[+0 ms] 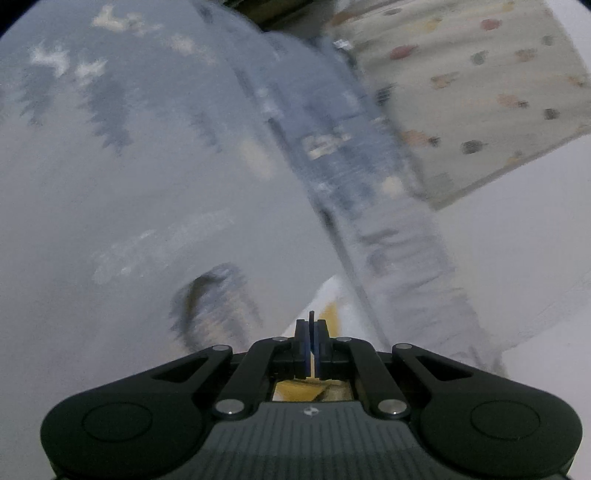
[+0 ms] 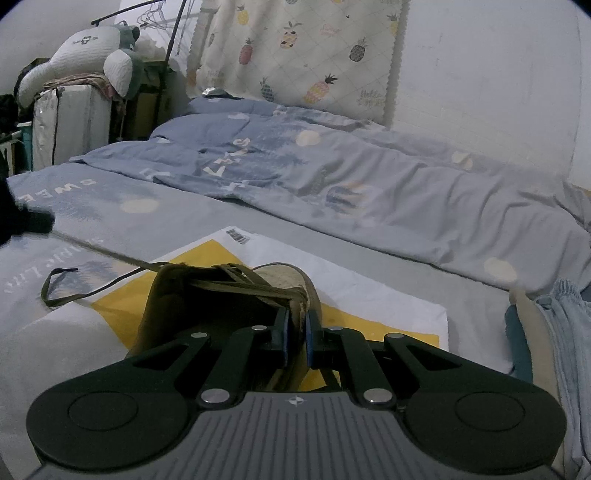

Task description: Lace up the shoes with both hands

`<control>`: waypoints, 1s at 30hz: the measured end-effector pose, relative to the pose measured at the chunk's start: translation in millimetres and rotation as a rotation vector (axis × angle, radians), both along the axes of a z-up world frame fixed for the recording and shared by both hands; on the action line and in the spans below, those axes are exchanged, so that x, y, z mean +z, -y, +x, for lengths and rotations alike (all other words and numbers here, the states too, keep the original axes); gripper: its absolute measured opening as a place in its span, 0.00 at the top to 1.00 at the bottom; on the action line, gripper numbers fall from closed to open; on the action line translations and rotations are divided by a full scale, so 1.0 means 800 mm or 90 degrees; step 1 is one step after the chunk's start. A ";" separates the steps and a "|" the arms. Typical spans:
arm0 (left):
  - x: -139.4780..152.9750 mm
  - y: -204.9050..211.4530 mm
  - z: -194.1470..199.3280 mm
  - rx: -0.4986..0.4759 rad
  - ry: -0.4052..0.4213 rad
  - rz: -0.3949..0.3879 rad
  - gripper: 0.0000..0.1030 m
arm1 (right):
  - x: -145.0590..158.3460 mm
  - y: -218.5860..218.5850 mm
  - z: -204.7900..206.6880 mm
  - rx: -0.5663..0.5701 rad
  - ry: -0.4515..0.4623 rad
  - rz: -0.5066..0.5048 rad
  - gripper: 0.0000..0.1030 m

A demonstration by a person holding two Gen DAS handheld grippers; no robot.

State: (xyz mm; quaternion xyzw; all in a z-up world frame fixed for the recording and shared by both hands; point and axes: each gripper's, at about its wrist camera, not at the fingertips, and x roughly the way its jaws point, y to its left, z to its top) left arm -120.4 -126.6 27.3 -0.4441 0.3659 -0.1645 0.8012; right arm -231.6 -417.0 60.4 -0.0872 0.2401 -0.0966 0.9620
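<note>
A lived-in home bedroom is showing here. A bed [image 2: 258,236] is filling most of the right wrist view, with a pale blue printed duvet [image 2: 332,177] lying rumpled across it. A pineapple-patterned curtain [image 2: 295,48] is hanging behind the bed beside a plain white wall [image 2: 498,74]. At the left, a plush toy [image 2: 85,51] is sitting atop stacked bedding, with clothes hangers [image 2: 151,14] dangling above.

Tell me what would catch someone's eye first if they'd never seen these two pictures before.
In the right wrist view, the olive shoe stands out in the near centre, sitting on a yellow and white bag spread over the bed, with the right gripper clamped on its edge and a loose lace looping off to the left. Behind it hangs a pineapple-print curtain. The left wrist view is mostly motion blur, with the left gripper shut on a thin dark lace tip.
</note>
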 end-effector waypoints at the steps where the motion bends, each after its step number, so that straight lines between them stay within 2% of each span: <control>1: -0.006 0.000 0.000 0.000 -0.019 0.004 1.00 | -0.001 0.000 0.000 0.000 0.001 0.000 0.93; 6: -0.022 0.003 -0.004 -0.001 -0.060 0.033 0.99 | -0.001 -0.001 0.002 0.000 0.001 -0.004 0.93; 9: -0.031 -0.001 0.000 0.006 -0.080 0.047 0.92 | -0.001 0.000 0.002 0.001 0.000 -0.005 0.93; 15: -0.035 -0.019 0.010 0.029 -0.099 0.094 0.91 | 0.001 0.002 0.003 0.000 -0.003 -0.004 0.93; 20: -0.018 -0.018 0.025 0.010 -0.056 0.216 0.89 | 0.004 -0.010 0.004 -0.003 -0.003 -0.003 0.93; 30: -0.003 0.026 0.040 -0.079 0.021 0.415 0.83 | 0.013 -0.006 -0.004 0.011 0.024 0.011 0.93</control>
